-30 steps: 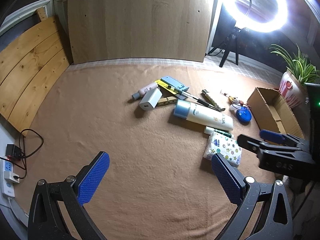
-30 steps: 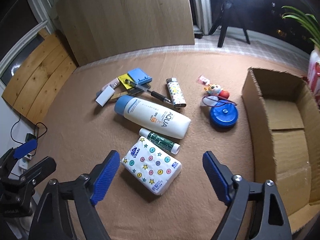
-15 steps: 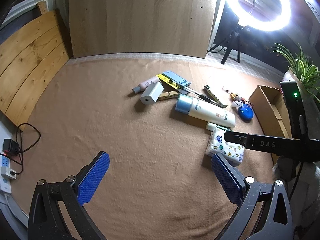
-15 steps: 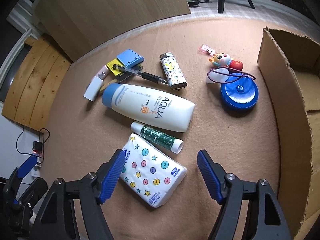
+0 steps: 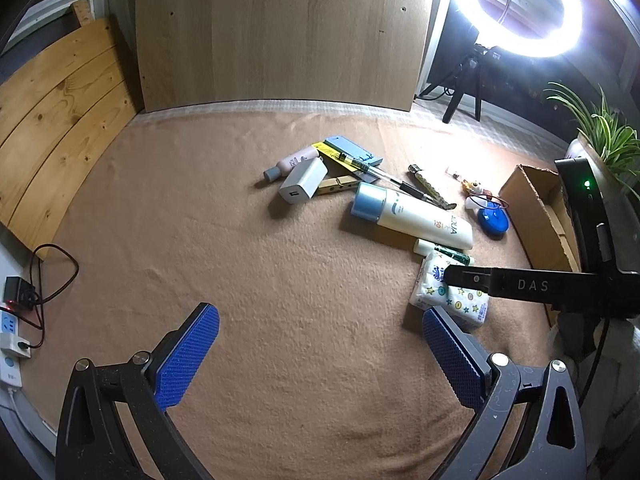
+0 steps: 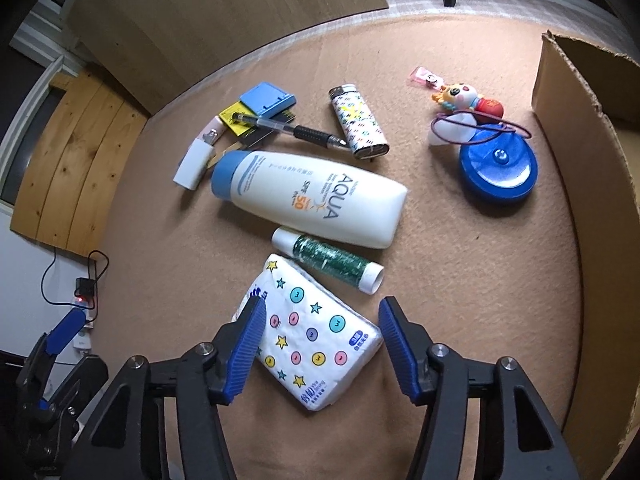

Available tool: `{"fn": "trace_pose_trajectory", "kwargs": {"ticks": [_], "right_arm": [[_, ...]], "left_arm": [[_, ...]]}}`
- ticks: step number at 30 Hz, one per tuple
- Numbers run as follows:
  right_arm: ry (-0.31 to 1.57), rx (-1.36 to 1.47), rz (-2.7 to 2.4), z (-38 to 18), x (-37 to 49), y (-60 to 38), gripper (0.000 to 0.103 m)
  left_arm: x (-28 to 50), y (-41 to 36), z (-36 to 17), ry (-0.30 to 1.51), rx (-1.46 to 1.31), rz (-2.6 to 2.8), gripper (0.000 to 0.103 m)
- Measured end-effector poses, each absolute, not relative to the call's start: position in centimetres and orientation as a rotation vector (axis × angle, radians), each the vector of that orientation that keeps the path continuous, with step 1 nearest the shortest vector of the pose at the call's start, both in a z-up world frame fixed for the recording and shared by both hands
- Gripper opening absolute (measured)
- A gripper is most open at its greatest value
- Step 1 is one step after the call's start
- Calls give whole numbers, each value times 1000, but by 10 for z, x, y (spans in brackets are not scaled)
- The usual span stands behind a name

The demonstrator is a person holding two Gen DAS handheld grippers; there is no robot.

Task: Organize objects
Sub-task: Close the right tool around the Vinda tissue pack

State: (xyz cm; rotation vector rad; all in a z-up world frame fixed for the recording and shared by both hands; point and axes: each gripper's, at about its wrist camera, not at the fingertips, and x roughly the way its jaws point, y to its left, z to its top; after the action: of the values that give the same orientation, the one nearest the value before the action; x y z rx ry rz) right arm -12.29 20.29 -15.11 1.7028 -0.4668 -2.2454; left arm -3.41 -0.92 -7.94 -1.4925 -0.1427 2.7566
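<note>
A white tissue pack with stars and dots (image 6: 316, 340) lies on the brown cloth. My right gripper (image 6: 322, 342) is open and low over it, one finger on each side; whether the pads touch it I cannot tell. In the left wrist view the right gripper's black finger (image 5: 520, 284) crosses the pack (image 5: 436, 292). Beyond lie a green glitter tube (image 6: 328, 260), a white AQUA bottle (image 6: 316, 200), a lighter (image 6: 358, 122), a pen (image 6: 288, 130), a blue round tin (image 6: 498, 170) and a toy keychain (image 6: 464, 98). My left gripper (image 5: 320, 356) is open and empty over bare cloth.
An open cardboard box (image 6: 588, 160) stands at the right. A white charger (image 5: 303, 180), a pink bottle (image 5: 292, 162), a clothespin (image 5: 336, 186) and a blue case (image 5: 352, 150) lie at the back left of the pile. A power strip with cables (image 5: 12, 320) lies at the left edge.
My right gripper has moved forward and down until its open fingers straddle the tissue pack. My left gripper has stayed open and pulled back a little.
</note>
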Motion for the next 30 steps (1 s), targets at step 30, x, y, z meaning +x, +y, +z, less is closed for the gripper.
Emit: {"fn": "trace_pose_trajectory", "kwargs": {"ticks": [30], "right_arm": [[-607,1679,-2093,-155,-113,191,34]], "left_arm": [[-58,25,-136,-244,-1565,2434,79]]}}
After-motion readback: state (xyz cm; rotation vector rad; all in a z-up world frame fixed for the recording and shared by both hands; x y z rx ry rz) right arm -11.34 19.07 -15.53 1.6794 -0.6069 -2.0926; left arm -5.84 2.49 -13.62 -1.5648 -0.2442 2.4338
